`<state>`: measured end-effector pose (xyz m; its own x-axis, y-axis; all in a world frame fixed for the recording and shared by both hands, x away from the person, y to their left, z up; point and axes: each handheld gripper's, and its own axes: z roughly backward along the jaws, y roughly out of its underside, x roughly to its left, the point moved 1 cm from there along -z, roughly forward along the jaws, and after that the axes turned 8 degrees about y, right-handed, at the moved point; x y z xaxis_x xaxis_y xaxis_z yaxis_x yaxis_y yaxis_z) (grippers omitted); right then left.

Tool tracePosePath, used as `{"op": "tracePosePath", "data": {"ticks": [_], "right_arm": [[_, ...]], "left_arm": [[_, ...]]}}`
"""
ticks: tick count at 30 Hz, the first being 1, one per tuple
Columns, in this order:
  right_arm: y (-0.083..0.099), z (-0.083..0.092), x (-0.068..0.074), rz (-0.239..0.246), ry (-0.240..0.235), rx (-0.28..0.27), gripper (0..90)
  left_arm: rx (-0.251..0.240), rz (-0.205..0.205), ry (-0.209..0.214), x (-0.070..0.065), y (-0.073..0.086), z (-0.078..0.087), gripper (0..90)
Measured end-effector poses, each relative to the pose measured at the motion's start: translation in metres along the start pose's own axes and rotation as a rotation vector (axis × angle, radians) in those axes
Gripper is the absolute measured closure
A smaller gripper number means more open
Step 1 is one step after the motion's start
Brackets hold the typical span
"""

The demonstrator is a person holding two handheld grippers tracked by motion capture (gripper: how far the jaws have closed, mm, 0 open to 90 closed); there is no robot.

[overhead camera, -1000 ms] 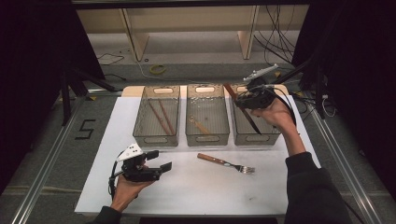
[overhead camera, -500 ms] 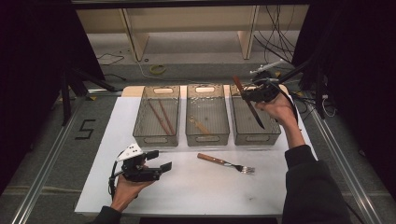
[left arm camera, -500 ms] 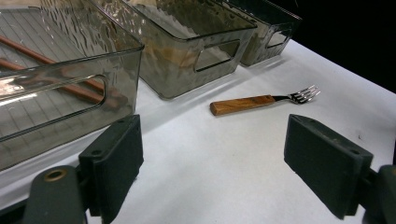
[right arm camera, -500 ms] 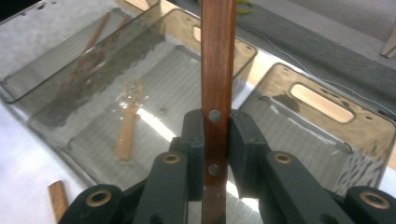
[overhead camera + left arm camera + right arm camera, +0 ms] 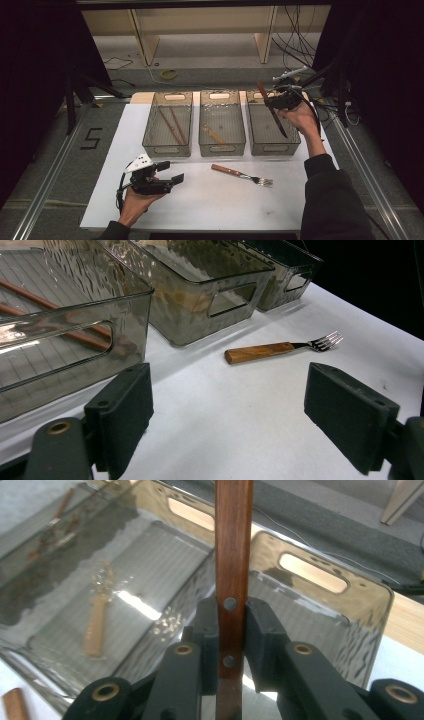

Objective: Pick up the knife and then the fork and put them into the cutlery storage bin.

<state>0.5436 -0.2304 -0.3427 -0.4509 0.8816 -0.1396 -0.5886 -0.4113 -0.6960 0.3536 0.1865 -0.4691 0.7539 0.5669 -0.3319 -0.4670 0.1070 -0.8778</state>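
My right gripper (image 5: 281, 102) is shut on a wooden-handled knife (image 5: 276, 119) and holds it above the right-hand clear bin (image 5: 276, 148). The blade slants down toward the bin and the handle (image 5: 233, 545) rises past the pads of the right gripper (image 5: 231, 625). A fork (image 5: 241, 174) with a wooden handle lies on the white mat (image 5: 210, 205) in front of the bins. My left gripper (image 5: 171, 171) rests low on the mat at the front left, open and holding nothing. From the left gripper (image 5: 230, 410) the fork (image 5: 280, 348) lies ahead on the mat.
Three clear bins stand side by side at the back of the mat. The left bin (image 5: 168, 147) holds two brown chopsticks (image 5: 170, 124). The middle bin (image 5: 222, 148) holds a small wooden-handled utensil (image 5: 214, 133). Cables and shelf legs lie beyond the table.
My right hand has carried the knife to the right, and it now hangs over the right-hand bin. The left gripper and the fork have not moved.
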Motion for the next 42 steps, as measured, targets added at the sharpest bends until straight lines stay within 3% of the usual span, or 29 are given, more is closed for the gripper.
{"op": "tracePosePath", "data": {"ticks": [10, 12, 31, 37, 39, 41, 42], "right_arm": [[0.013, -0.013, -0.009, -0.026, 0.036, 0.02, 77.6], [0.015, -0.016, -0.009, -0.015, 0.061, 0.031, 77.6], [0.032, -0.031, -0.011, -0.04, 0.062, 0.079, 77.5], [0.037, -0.037, -0.012, -0.06, 0.062, 0.12, 77.2], [0.038, -0.04, -0.012, -0.07, 0.072, 0.152, 76.1], [0.039, -0.041, -0.014, -0.082, 0.095, 0.151, 68.3], [0.039, -0.041, -0.014, -0.096, 0.083, 0.15, 64.4]], "left_arm": [[0.0, 0.003, -0.001, 0.0, 0.0, 0.0, 19.0], [0.004, -0.001, -0.001, 0.0, 0.0, 0.0, 19.0], [0.006, 0.0, -0.001, 0.0, 0.0, 0.0, 19.0], [0.006, 0.0, -0.001, 0.0, 0.0, 0.0, 19.0], [0.005, 0.0, -0.001, 0.0, 0.0, 0.0, 19.0], [0.004, 0.0, -0.001, 0.0, 0.0, 0.0, 19.0], [0.005, 0.001, -0.001, 0.0, 0.0, 0.0, 19.0]]}}
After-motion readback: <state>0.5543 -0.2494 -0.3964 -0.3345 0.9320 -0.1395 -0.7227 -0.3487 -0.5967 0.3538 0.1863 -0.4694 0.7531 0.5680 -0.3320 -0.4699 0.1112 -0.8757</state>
